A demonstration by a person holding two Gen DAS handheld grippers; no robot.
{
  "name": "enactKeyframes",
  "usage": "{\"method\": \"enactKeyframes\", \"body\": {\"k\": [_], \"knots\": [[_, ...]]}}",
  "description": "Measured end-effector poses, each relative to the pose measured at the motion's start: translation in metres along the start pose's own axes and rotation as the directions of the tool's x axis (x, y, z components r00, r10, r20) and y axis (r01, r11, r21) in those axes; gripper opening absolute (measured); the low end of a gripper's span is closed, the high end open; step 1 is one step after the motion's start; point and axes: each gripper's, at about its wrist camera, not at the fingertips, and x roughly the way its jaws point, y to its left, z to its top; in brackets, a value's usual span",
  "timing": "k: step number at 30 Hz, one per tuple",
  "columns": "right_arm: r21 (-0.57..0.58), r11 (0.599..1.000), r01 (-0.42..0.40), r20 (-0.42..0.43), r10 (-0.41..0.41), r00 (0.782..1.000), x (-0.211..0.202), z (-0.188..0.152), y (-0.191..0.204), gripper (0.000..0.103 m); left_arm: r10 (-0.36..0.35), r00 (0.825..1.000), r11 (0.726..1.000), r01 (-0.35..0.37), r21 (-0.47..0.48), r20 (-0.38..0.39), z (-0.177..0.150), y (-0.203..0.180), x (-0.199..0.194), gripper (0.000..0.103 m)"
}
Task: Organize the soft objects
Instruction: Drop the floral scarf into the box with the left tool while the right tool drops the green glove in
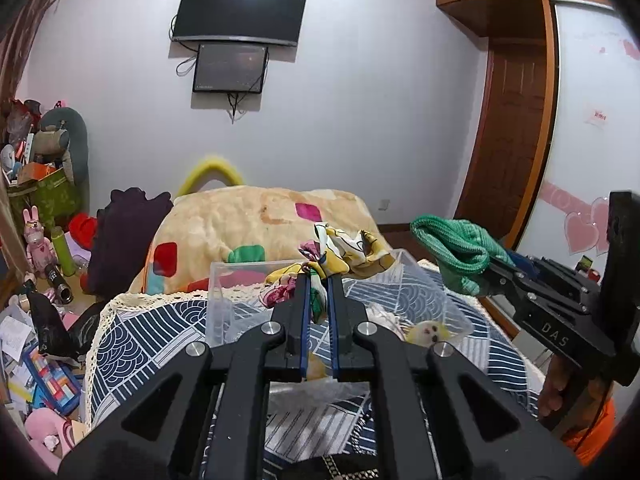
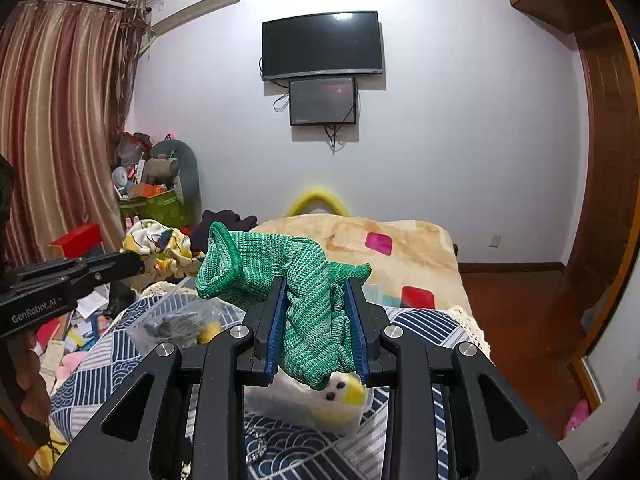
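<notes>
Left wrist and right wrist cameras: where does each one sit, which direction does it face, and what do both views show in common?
Left wrist: sits on the left gripper, facing the wall television across the bed; it holds a yellow patterned cloth above a clear plastic box. The right gripper and a hand show.
Right wrist: sits on the right gripper, facing likewise, clamping a green knitted cloth. The left gripper shows at left.
Shared: television, both cloths, orange blanket.

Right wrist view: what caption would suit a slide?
Right gripper holds a green knitted cloth above a clear bin.
</notes>
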Motion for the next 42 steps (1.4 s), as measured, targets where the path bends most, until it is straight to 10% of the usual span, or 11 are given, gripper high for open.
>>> {"method": "enactKeyframes", "body": {"k": [24,42], "knots": [[-0.09,0.995,0.036,-0.2,-0.053,0.978,0.074,-0.02,0.013,0.027,0.053,0.98,0.992,-0.03,0.121,-0.193,-0.036,-0.019,0.087,0.01],[-0.079,0.997,0.013,-0.177,-0.027,0.984,0.051,-0.015,0.011,0.051,0.014,0.986,0.997,-0.002,0.072,-0.167,-0.034,-0.012,0.053,0.05]]}}
